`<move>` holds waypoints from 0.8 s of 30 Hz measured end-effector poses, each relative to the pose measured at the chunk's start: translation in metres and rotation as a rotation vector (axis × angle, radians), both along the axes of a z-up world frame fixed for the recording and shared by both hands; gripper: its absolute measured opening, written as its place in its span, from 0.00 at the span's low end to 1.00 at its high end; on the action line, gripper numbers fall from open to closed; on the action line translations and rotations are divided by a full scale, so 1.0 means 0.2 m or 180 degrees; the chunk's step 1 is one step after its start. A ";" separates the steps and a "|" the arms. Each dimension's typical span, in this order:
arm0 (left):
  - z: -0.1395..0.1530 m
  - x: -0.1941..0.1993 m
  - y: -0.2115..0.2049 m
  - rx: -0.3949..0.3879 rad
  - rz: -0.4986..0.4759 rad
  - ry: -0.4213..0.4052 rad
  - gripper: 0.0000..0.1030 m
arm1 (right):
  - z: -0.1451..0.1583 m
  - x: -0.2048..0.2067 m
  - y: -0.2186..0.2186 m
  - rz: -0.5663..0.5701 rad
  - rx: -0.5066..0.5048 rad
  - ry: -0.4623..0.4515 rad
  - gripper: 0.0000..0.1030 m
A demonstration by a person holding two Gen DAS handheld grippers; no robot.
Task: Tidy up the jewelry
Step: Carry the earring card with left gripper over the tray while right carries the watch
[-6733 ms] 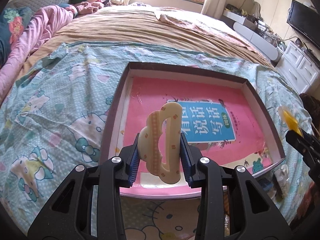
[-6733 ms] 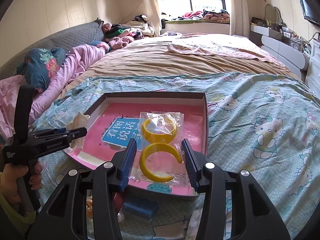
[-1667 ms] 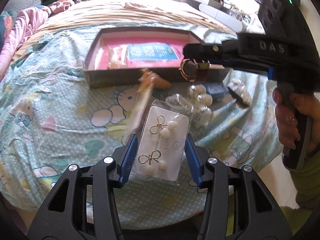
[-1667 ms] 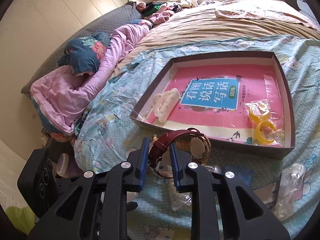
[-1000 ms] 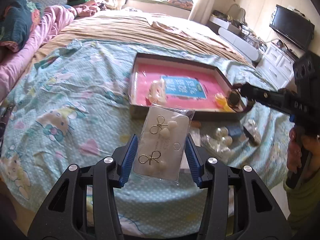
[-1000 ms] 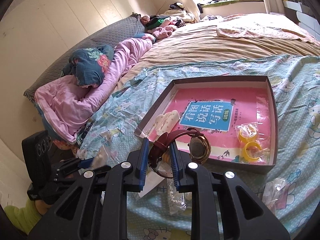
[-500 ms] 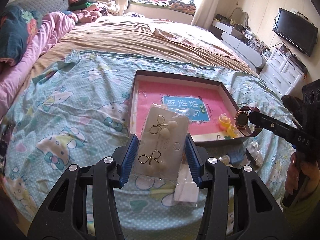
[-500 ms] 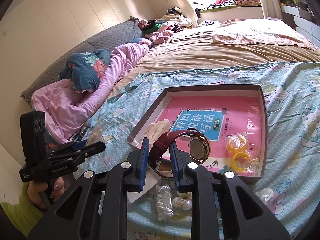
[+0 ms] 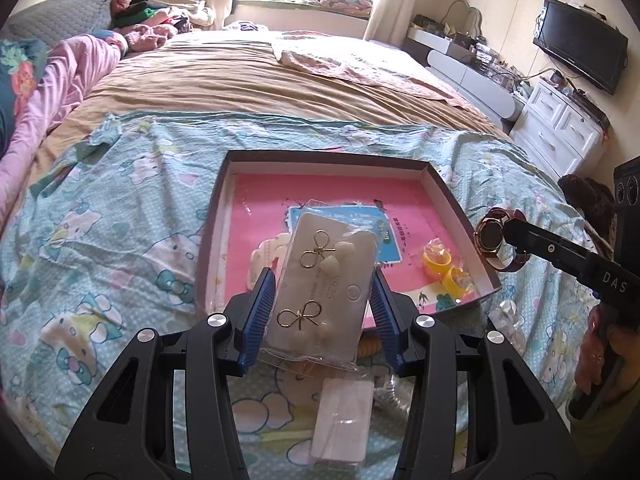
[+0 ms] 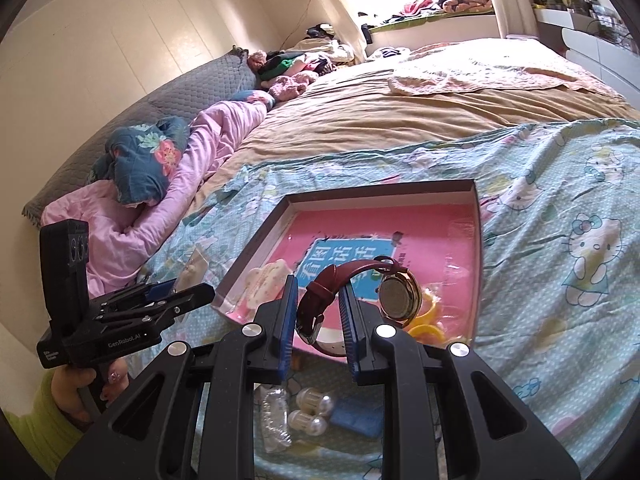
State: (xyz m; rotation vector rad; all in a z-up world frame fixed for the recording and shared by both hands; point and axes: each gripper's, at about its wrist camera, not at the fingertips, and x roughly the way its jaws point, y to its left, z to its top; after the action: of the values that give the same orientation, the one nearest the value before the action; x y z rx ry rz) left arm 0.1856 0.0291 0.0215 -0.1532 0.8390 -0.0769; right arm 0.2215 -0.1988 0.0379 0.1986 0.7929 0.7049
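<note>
My left gripper [image 9: 323, 306] is shut on a clear packet of bow earrings on a card [image 9: 326, 282], held above the near edge of the shallow brown box [image 9: 328, 157] with a pink floor. In the box lie a cream hair clip [image 9: 264, 258] and bagged yellow bangles [image 9: 442, 266]. My right gripper [image 10: 318, 322] is shut on the red strap of a wristwatch [image 10: 394, 294], held over the box's near right corner; it also shows in the left wrist view [image 9: 494, 236]. The box shows in the right wrist view [image 10: 476, 240] too.
The box sits on a Hello Kitty sheet [image 9: 120, 216] on a bed. Loose items lie near the bed's front edge: a white packet [image 9: 342, 416], pearl pieces [image 10: 312, 408], a blue item [image 10: 358, 418]. A white dresser [image 9: 560, 136] stands right.
Both grippers have moved forward toward the box, still holding the earring packet and the watch. The packet now hangs over the box's near edge.
</note>
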 end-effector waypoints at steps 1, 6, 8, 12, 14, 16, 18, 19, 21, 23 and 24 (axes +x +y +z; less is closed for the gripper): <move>0.00 0.02 -0.01 -0.0002 -0.0018 0.0000 0.38 | 0.00 0.01 -0.01 -0.0015 -0.0004 -0.0004 0.19; -0.02 0.09 -0.06 0.0019 -0.0110 0.0019 0.38 | -0.01 0.07 -0.03 -0.0093 -0.0042 -0.0010 0.19; -0.03 0.12 -0.08 0.0031 -0.0147 0.0032 0.38 | -0.01 0.09 -0.04 -0.0117 -0.0061 -0.0008 0.19; -0.07 0.18 -0.14 0.0045 -0.0224 0.0068 0.38 | -0.02 0.13 -0.04 -0.0154 -0.0113 0.0000 0.19; -0.09 0.20 -0.15 0.0041 -0.0249 0.0085 0.38 | -0.03 0.16 -0.05 -0.0164 -0.0153 0.0008 0.19; -0.11 0.22 -0.16 0.0028 -0.0272 0.0106 0.38 | -0.04 0.18 -0.05 -0.0170 -0.0193 0.0018 0.19; -0.13 0.23 -0.15 0.0016 -0.0288 0.0128 0.38 | -0.06 0.20 -0.04 -0.0178 -0.0228 0.0022 0.19; -0.15 0.24 -0.15 0.0014 -0.0293 0.0150 0.38 | -0.06 0.21 -0.04 -0.0184 -0.0240 0.0028 0.19; -0.18 0.25 -0.14 0.0001 -0.0299 0.0193 0.38 | -0.08 0.23 -0.03 -0.0191 -0.0261 0.0042 0.19; -0.21 0.26 -0.14 0.0004 -0.0305 0.0220 0.38 | -0.09 0.24 -0.02 -0.0189 -0.0294 0.0053 0.19; -0.22 0.26 -0.15 0.0001 -0.0314 0.0240 0.38 | -0.10 0.25 -0.01 -0.0182 -0.0314 0.0062 0.19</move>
State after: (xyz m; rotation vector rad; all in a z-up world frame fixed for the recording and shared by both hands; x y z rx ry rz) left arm 0.2379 0.0000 -0.0224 -0.1148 0.9217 -0.1645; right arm 0.2721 -0.2004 0.0188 0.1385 0.8353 0.6091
